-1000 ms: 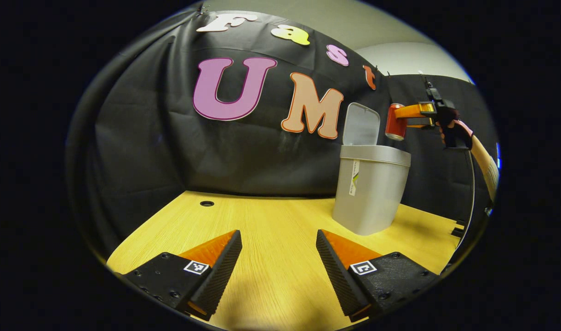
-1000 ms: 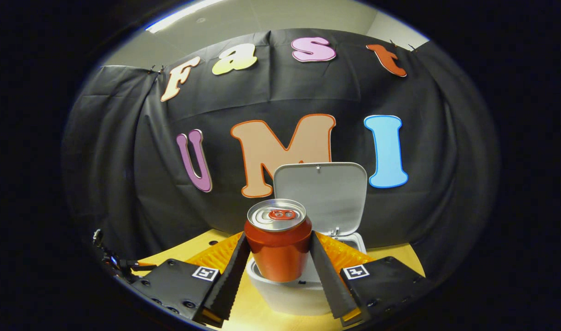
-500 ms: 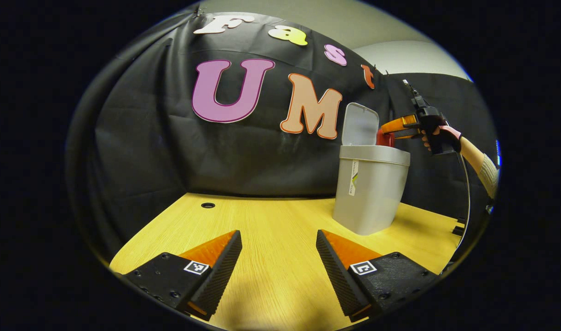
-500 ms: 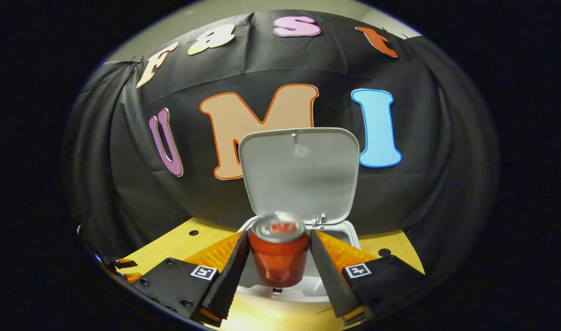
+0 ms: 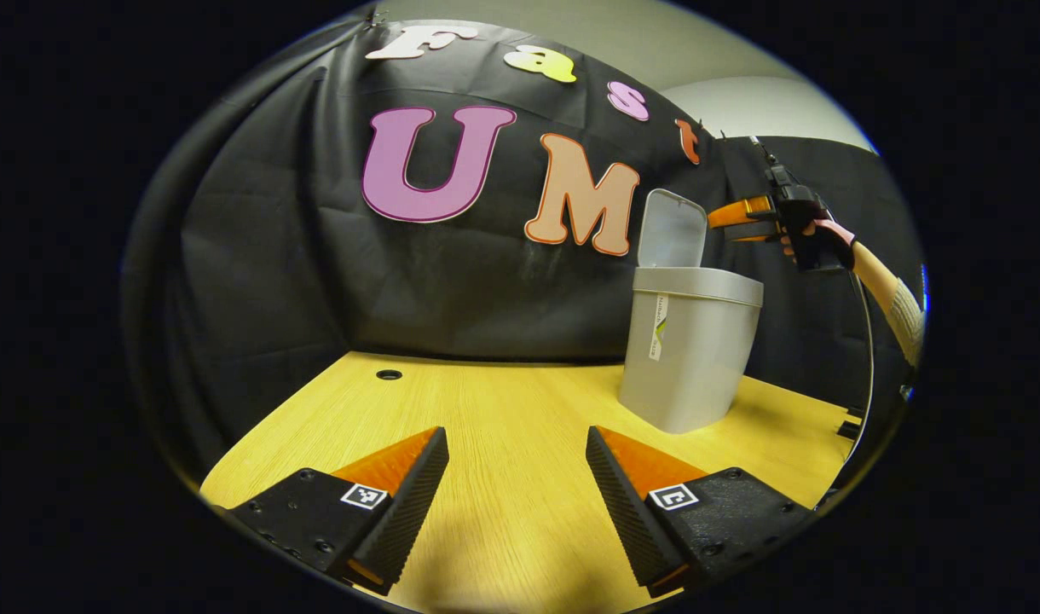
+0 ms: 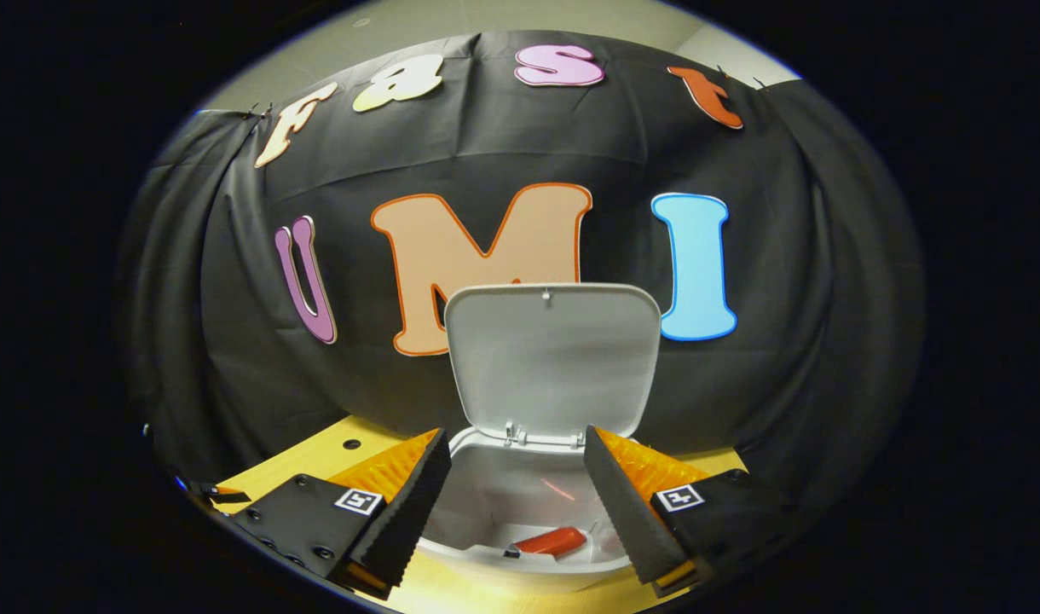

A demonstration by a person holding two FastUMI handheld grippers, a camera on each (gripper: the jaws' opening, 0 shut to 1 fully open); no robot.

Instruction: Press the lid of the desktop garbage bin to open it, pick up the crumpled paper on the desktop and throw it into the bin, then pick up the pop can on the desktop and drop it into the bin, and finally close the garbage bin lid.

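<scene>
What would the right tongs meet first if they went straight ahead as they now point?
Probably the raised lid of the bin. The open right tongs hang above the bin's mouth, with the can lying inside below them. Depth is hard to judge.

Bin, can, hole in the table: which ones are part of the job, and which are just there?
Job: bin, its open lid, can lying inside the bin, right tongs open above it.
Just there: table, its hole, left tongs, open and idle.

pop can [image 6: 551, 541] mostly hidden inside bin [image 6: 520, 499]
</scene>
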